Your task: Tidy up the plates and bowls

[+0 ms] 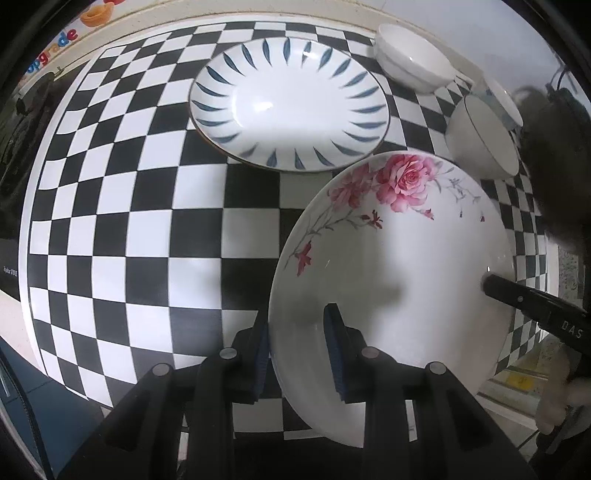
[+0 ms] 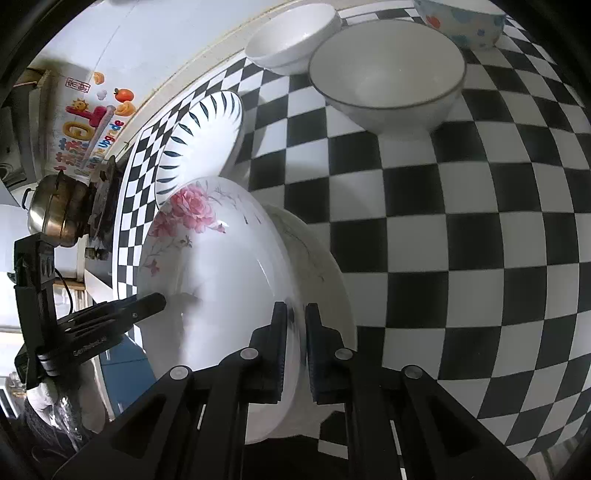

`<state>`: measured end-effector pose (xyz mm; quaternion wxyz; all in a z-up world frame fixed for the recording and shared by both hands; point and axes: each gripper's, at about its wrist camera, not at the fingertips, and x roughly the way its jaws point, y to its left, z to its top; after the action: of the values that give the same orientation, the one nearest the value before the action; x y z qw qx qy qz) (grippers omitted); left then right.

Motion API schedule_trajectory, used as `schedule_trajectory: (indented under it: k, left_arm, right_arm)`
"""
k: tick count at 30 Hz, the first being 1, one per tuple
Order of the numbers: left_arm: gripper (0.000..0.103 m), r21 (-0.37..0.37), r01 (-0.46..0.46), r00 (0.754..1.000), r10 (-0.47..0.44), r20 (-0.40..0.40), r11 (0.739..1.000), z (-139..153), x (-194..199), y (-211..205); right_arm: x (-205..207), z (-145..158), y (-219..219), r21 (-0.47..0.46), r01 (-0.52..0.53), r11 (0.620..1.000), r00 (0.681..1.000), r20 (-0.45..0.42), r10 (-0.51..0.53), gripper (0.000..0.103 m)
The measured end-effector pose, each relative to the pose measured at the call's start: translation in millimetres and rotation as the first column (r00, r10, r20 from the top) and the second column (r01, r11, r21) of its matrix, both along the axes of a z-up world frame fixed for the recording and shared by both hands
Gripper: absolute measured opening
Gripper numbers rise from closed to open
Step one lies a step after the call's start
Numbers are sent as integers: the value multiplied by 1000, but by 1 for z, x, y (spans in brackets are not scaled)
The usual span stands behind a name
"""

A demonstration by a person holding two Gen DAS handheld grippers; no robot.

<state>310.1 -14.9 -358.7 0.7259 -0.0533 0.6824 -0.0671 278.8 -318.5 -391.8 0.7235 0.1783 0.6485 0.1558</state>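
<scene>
**Both my grippers on the rose plate, lifted over the checkered table**

My left gripper (image 1: 297, 350) pinches the near rim of the rose plate (image 1: 399, 251), one blue pad under the rim and the other on the plate's face. My right gripper (image 2: 295, 347) clamps the opposite rim, its two fingers pressed together on the edge. I hold it from both sides because, as I judge it, a wide, smooth plate would tip or slide out of a single pinch.

In the right wrist view a second white plate (image 2: 317, 258) lies just behind the rose one; I cannot tell whether they touch. I take it this is the stacking step.

From my left camera, the blue-leaf plate (image 1: 290, 107) lies flat at 12 o'clock, near the rose plate's far rim. A plain white bowl (image 1: 413, 59) stands at 1 o'clock and a dark-rimmed bowl (image 1: 484, 136) at 2 o'clock, close beside the plate's edge. The right camera also shows a spotted bowl (image 2: 465, 22) at its 1 o'clock. Bowls together at the far side, plates nearer me: that grouping looks deliberate.

Writing: "DAS" on the right gripper's finger as the left camera sees it, and "upgrade" in coloured letters on the wall sticker (image 1: 55, 44) at 10 o'clock. The other sticker characters are too small to read.
</scene>
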Motion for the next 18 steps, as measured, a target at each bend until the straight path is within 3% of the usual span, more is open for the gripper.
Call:
schedule_trajectory:
  k: [18]
  left_arm:
    - [25, 97, 56, 998, -53, -28, 994, -20, -2, -27]
  right_arm:
    - [3, -13, 7, -74, -57, 996, 998, -30, 55, 11]
